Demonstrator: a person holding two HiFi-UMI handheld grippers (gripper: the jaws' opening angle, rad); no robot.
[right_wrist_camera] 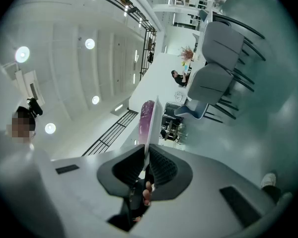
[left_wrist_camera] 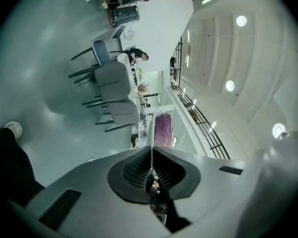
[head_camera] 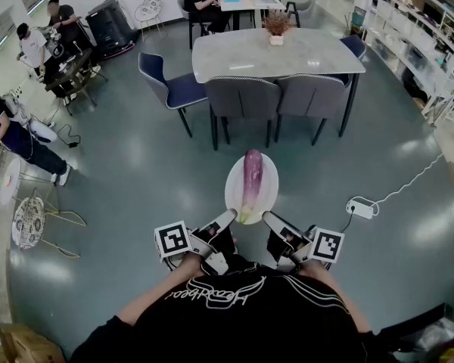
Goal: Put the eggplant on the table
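Observation:
A long purple eggplant (head_camera: pixel 251 182) lies on a white oval plate (head_camera: pixel 267 195) that I carry in the air above the floor. My left gripper (head_camera: pixel 228 218) is shut on the plate's near left rim and my right gripper (head_camera: pixel 268 218) is shut on its near right rim. In the left gripper view the plate (left_wrist_camera: pixel 150 133) shows edge-on between the pads, with the eggplant (left_wrist_camera: pixel 164 130) beyond. The right gripper view shows the same plate rim (right_wrist_camera: pixel 152 120) and eggplant (right_wrist_camera: pixel 146 118). The grey dining table (head_camera: pixel 276 51) stands ahead.
Grey and blue chairs (head_camera: pixel 242 100) are tucked along the table's near side. A small potted plant (head_camera: pixel 276 27) sits on the tabletop. A white power strip (head_camera: pixel 361 207) with its cable lies on the floor at the right. People sit at the far left and at a back table.

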